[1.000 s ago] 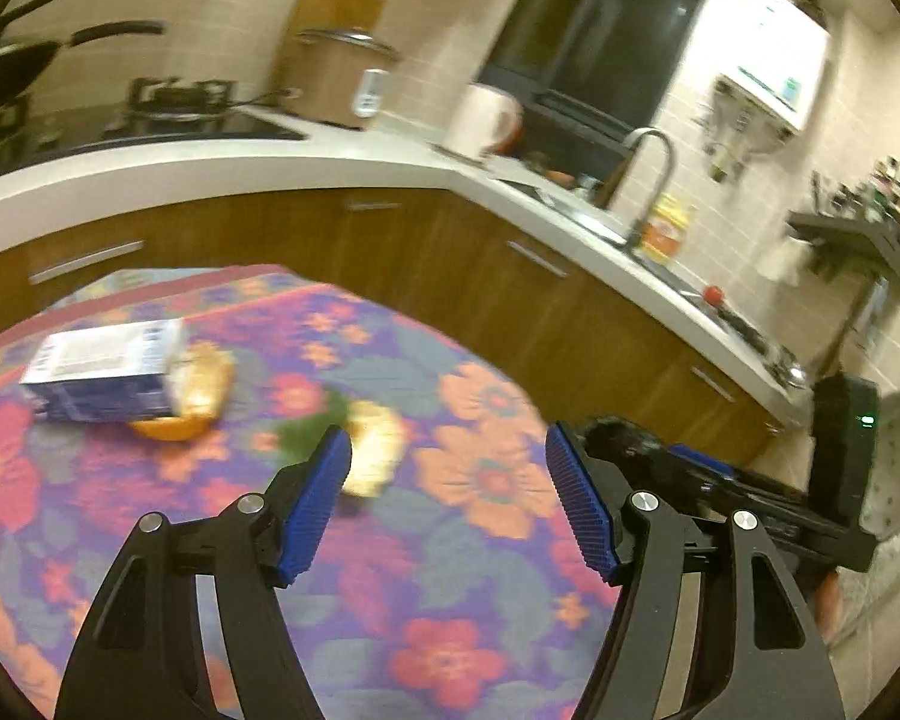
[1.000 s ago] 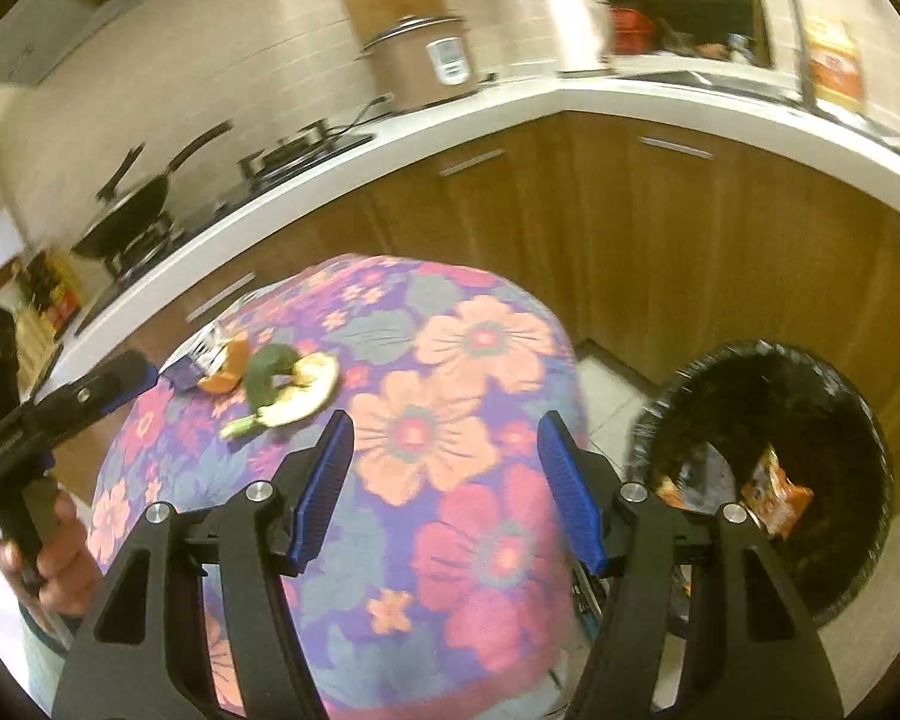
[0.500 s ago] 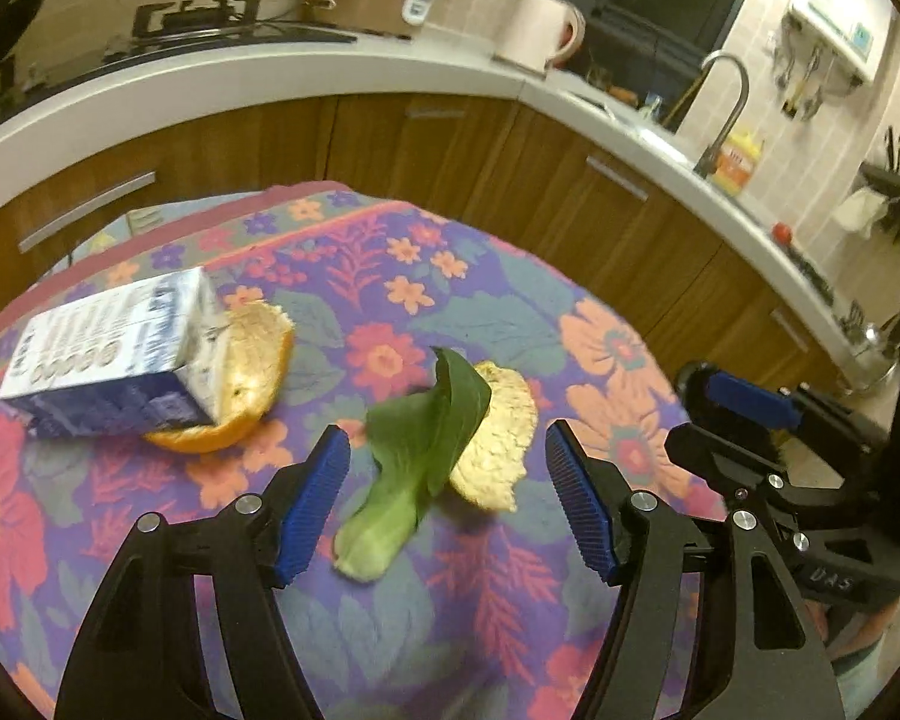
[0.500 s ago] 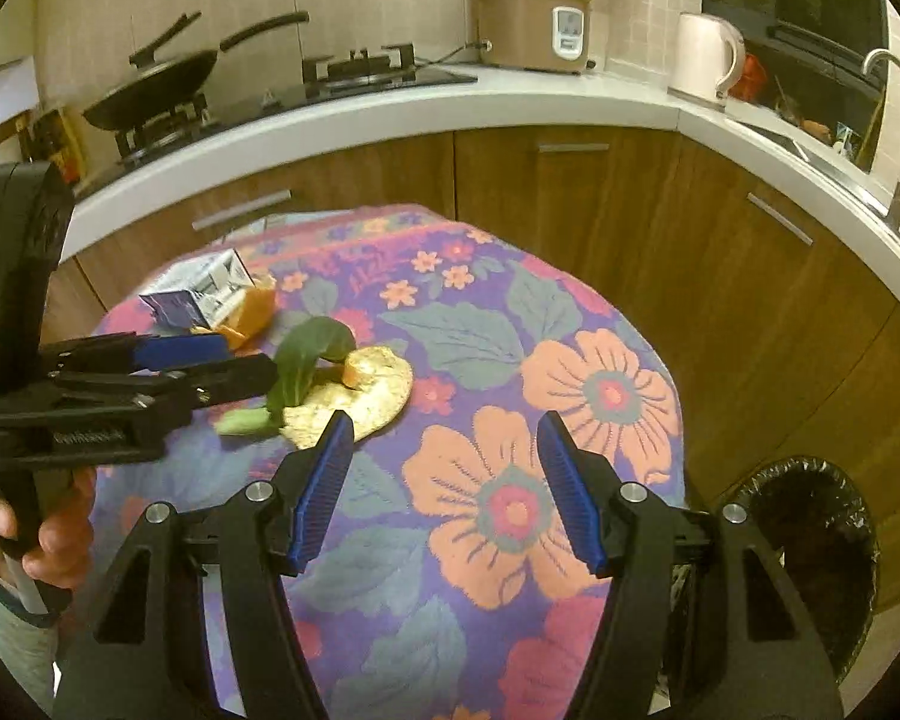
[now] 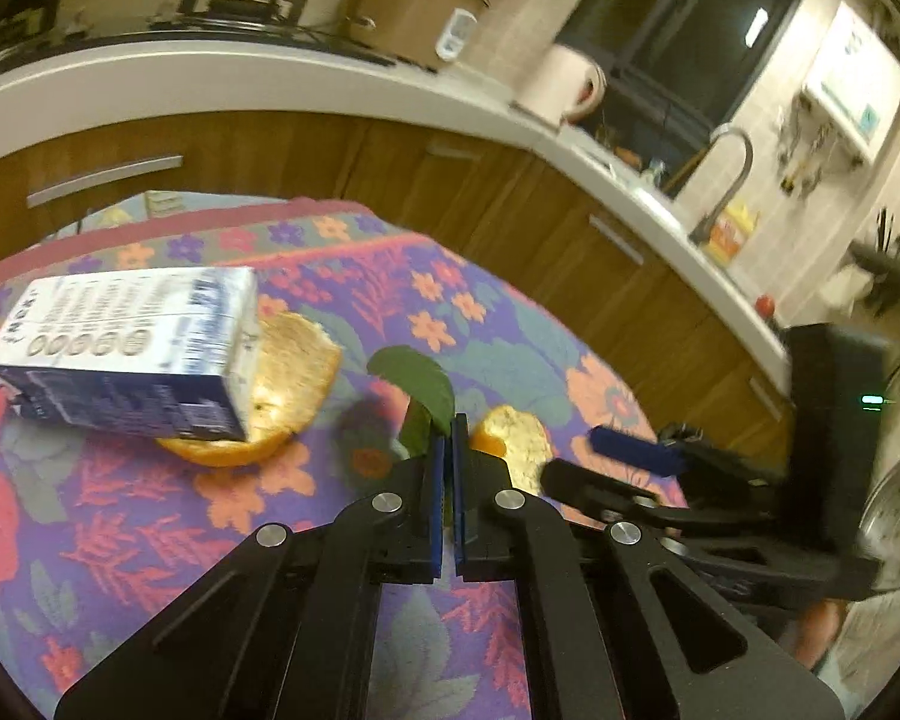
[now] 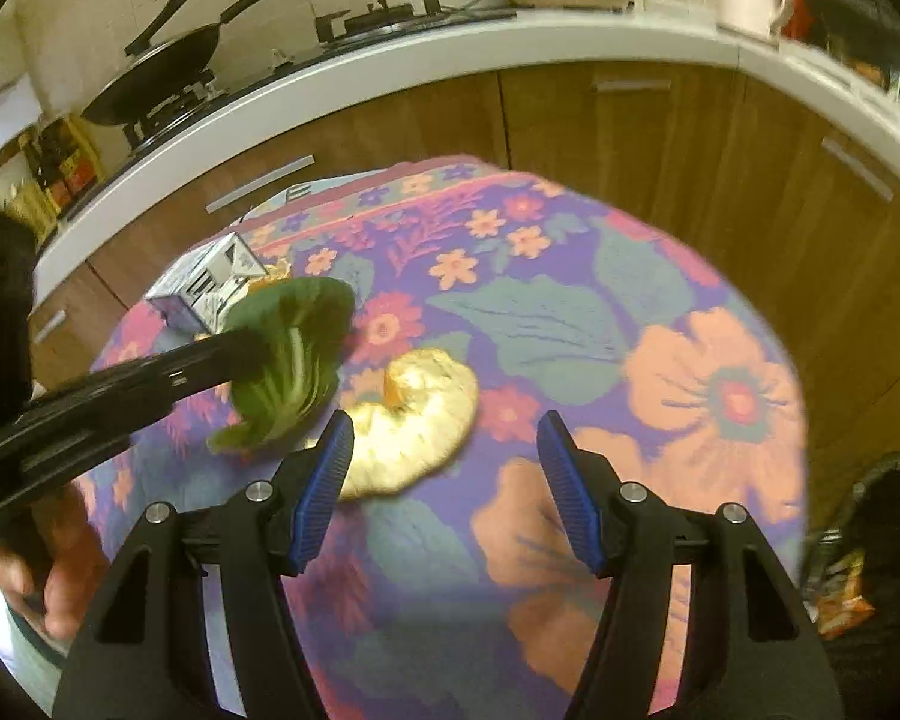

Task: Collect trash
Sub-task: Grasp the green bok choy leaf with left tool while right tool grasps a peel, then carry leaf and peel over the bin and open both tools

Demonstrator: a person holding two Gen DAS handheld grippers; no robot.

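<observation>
While the table carries the trash, the scene is so:
Table [image 6: 660, 324]: flowered cloth.
Carton [image 5: 126, 354]: lying on one orange peel [image 5: 288, 378].
Left gripper [image 5: 449, 438]: fingers clenched on the green leaf [image 6: 294, 354], above the table.
Right gripper [image 6: 444, 450]: fingers released, beside the second peel [image 6: 414, 414].

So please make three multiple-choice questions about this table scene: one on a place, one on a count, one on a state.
1. Where does the milk carton lie?
A. in the bin
B. partly on an orange peel
C. on the counter

2. How many peel pieces are on the tablecloth?
A. one
B. two
C. four

3. What is the left gripper doing?
A. shut on the green leaf
B. open, empty
C. shut on the carton

Answers: 1 B, the carton's end rests on the peel. 2 B, the second peel lies by the open right gripper. 3 A, the leaf hangs lifted between its fingers.
</observation>
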